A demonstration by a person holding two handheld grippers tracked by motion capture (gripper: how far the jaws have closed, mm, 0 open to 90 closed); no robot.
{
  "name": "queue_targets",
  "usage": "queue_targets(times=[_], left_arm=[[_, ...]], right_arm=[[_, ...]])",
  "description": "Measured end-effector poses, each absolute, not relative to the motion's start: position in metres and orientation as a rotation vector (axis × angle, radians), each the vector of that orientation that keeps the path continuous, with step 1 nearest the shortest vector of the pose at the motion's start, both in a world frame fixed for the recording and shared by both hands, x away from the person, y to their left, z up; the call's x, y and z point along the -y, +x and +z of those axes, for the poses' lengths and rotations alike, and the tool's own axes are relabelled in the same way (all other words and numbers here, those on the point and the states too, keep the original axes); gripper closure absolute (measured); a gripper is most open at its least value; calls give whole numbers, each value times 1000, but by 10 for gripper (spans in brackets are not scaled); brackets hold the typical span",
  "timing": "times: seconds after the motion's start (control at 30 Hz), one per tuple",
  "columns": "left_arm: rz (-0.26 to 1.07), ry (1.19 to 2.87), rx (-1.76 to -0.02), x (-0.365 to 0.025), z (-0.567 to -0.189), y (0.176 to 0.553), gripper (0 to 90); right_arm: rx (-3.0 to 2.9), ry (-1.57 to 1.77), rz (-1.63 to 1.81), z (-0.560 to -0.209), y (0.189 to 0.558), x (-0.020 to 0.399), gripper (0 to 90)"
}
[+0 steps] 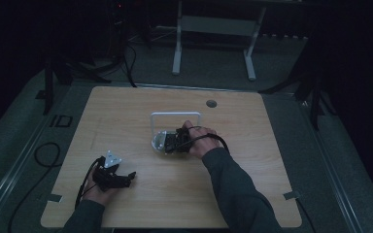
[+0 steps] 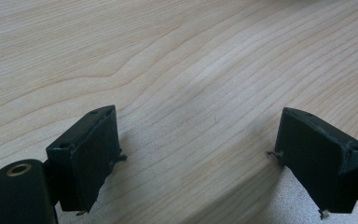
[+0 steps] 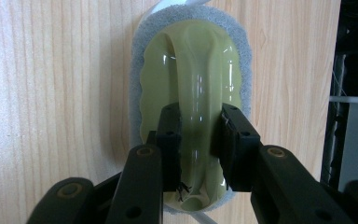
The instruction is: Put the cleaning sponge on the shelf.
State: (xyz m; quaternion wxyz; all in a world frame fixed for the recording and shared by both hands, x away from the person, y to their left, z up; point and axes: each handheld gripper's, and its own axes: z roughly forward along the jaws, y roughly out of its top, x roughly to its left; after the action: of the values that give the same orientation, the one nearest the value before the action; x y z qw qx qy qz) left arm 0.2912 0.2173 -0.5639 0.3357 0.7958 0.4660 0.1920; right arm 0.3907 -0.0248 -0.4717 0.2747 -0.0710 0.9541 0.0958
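A scrubbing pad with a glossy pale green plastic handle (image 3: 200, 70) and a grey felt rim (image 3: 137, 56) lies flat on the wooden table (image 1: 126, 116). My right gripper (image 3: 200, 140) is shut on the handle's raised central ridge, its jaws squeezing it from both sides. In the high view the right gripper (image 1: 178, 141) sits over the pad (image 1: 161, 141) near the table's middle, just in front of a white wire frame (image 1: 175, 115). My left gripper (image 1: 125, 178) rests low at the front left, open; its fingers (image 2: 91, 154) stand wide apart over bare wood.
A round hole (image 1: 211, 103) sits in the table near the far edge. Tape tabs mark the front corners (image 1: 292, 195). Beyond the table stands a white metal frame (image 1: 213, 29) on grey floor; dark stands flank both sides. A cable (image 1: 43, 155) loops off the left.
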Motion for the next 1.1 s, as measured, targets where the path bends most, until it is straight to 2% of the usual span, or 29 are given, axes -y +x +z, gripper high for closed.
queue_targets(times=[0.47, 0.6, 1.1], left_arm=[[501, 2076, -1215, -217, -564, 291, 137], [501, 2076, -1215, -217, -564, 291, 137], [501, 2078, -1214, -217, -564, 291, 137]], right_arm=[[-2529, -162, 237, -476, 393, 24, 709], [-2509, -157, 222, -478, 393, 24, 667], [-2488, -96, 262, -469, 392, 27, 613]])
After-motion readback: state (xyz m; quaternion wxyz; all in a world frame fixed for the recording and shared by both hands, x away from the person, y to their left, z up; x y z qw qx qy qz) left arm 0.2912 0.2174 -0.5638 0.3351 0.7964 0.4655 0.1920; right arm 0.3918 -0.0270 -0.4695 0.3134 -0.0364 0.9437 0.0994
